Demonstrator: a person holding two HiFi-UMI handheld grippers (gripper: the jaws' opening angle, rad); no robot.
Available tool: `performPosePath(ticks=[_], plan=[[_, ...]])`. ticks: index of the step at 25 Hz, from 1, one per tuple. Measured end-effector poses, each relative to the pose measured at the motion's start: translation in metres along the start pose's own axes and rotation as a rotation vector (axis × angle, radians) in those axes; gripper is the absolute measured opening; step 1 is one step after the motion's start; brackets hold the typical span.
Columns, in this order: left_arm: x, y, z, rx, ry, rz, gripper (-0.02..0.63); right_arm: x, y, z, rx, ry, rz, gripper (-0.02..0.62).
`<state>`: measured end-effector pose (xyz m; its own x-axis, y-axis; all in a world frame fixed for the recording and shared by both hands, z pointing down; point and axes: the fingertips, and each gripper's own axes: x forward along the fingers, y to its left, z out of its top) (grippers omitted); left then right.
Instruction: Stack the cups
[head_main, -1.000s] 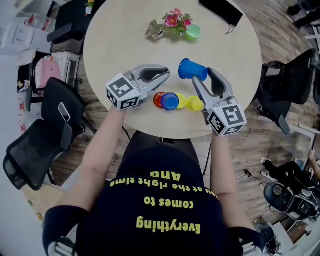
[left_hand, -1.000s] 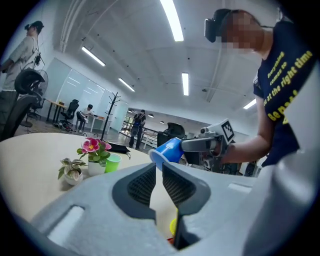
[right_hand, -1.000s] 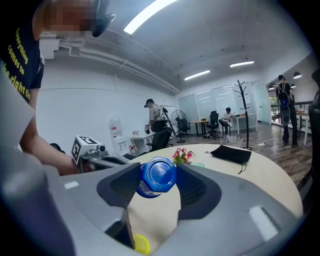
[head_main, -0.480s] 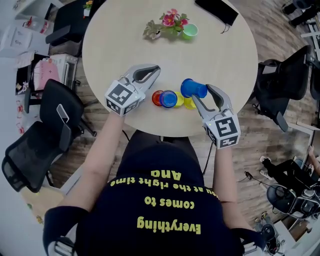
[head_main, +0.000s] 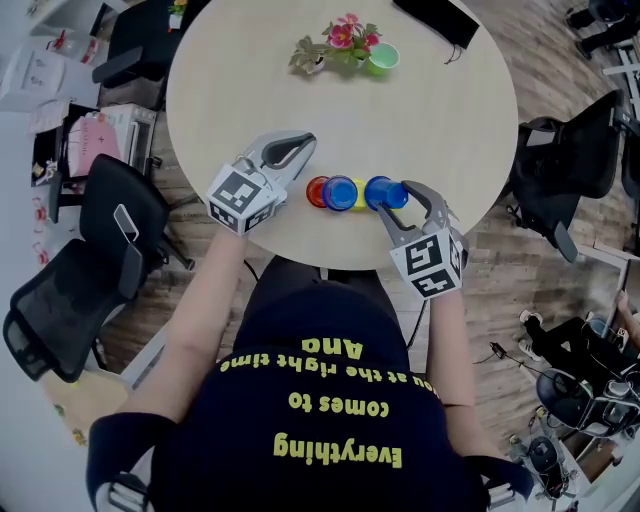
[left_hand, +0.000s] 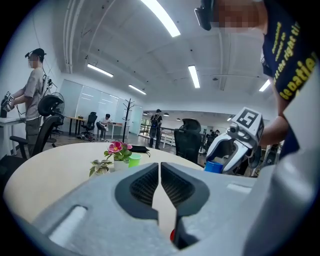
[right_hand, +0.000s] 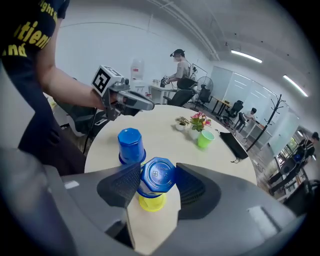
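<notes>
Here, blue cup (right_hand: 156, 177) over yellow cup (right_hand: 151, 202)

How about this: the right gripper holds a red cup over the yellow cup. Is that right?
No. The right gripper holds a blue cup, not a red one, over the yellow cup. The right gripper view shows it.

The left gripper (head_main: 305, 145) and right gripper (head_main: 388, 192) are pale grey shells; black ribbed pads (right_hand: 121, 183) line the jaws, and a black-and-white marker cube (head_main: 238, 195) sits behind them. The person wears a navy T-shirt (head_main: 330, 380) with yellow lettering.
</notes>
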<state>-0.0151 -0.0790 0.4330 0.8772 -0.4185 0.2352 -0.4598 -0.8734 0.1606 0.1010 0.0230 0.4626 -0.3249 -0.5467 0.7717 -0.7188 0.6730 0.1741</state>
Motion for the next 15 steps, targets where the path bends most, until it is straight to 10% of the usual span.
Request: performPosePath(ticks=[15], plan=[[-0.005, 0.003, 0.000, -0.008, -0.006, 0.011, 0.018, 0.010, 0.018, 0.001, -0.115, 0.065, 0.047, 0.235]])
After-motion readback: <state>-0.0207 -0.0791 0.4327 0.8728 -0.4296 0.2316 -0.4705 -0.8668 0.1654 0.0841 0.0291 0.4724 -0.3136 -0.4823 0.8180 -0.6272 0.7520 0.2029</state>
